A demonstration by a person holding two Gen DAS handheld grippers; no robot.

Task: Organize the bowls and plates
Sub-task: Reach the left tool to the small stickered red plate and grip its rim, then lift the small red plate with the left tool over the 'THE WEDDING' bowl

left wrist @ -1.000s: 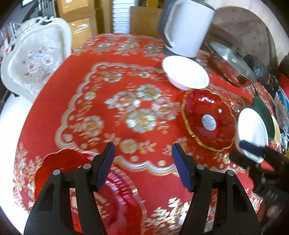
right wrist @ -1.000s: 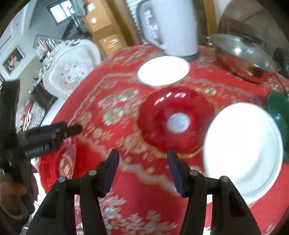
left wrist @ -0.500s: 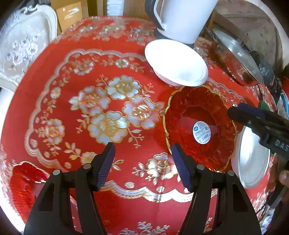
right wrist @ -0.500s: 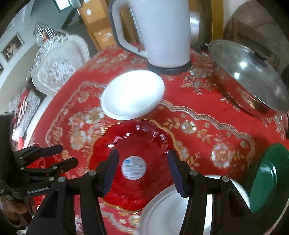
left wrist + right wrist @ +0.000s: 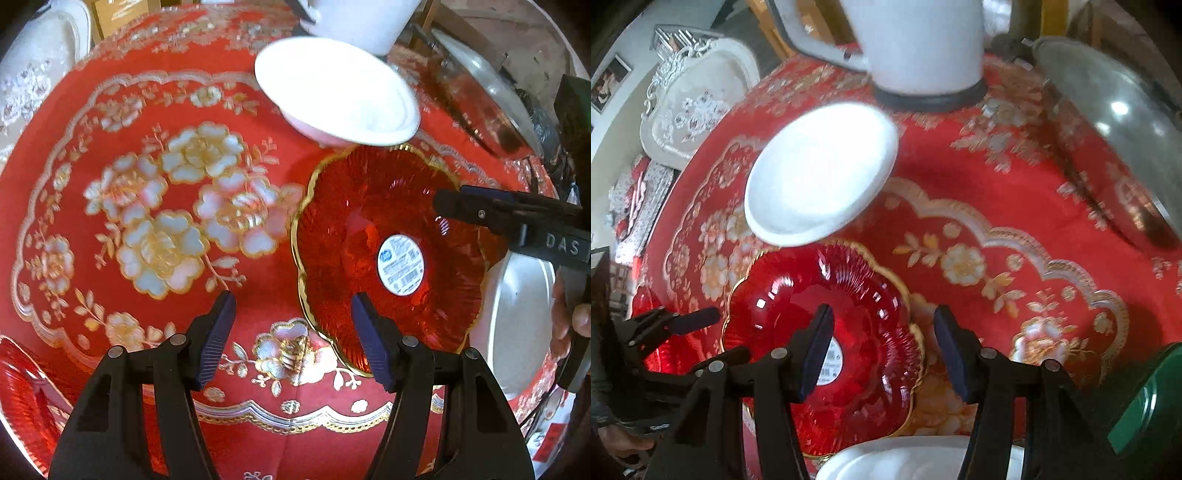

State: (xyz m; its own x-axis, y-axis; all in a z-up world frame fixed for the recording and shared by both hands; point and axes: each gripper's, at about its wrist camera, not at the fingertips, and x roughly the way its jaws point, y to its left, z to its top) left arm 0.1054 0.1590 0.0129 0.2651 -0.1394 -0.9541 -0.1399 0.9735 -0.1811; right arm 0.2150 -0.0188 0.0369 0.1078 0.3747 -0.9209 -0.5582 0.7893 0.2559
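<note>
Red tablecloth (image 5: 155,74) underlies both spread tongs flanking the red dish (image 5: 388,254).

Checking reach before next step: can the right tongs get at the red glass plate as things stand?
Probably yes. The right tongs are open right over the red glass plate, nothing between. The white bowl lies beyond its far rim; the left tongs are at its other side.

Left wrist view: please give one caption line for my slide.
Open left gripper approaches red glass plate beside white bowl.

White plate (image 5: 897,461) cropped below.
</note>
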